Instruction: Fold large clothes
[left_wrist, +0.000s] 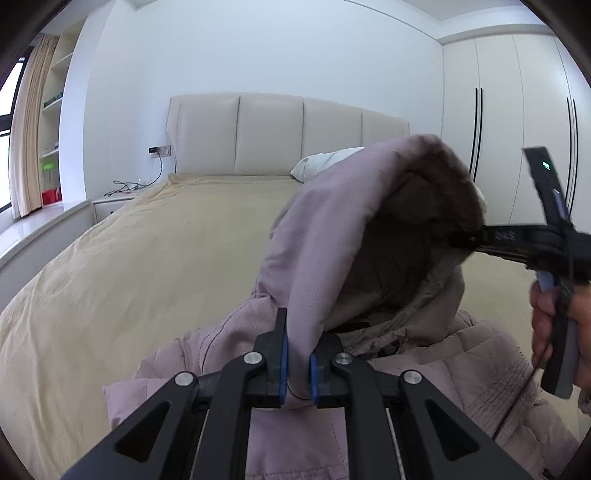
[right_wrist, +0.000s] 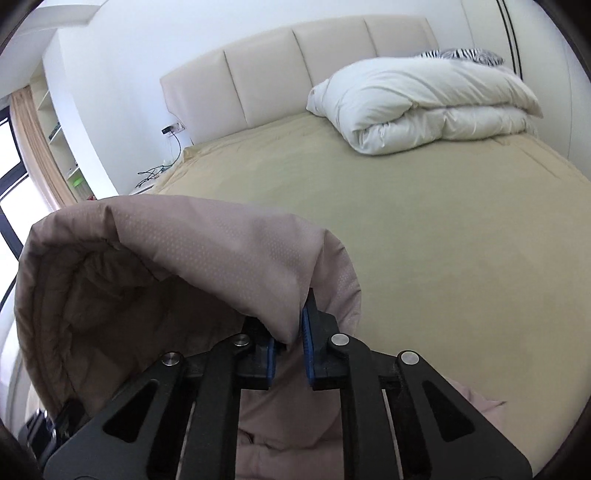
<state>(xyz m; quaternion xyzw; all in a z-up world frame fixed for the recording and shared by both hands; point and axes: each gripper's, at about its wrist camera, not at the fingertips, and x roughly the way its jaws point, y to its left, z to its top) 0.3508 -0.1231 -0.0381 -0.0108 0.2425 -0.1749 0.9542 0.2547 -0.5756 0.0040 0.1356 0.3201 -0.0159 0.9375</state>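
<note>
two hand-held grippers (left_wrist: 295, 363) (right_wrist: 288, 343) pinch the jacket hood (left_wrist: 332, 229)

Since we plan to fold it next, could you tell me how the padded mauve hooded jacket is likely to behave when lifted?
The padded mauve hooded jacket will probably be floppy: its hood sags between the left gripper and right gripper. Its quilted padding suggests bulk yet modest weight. The smooth shell may slip.
</note>
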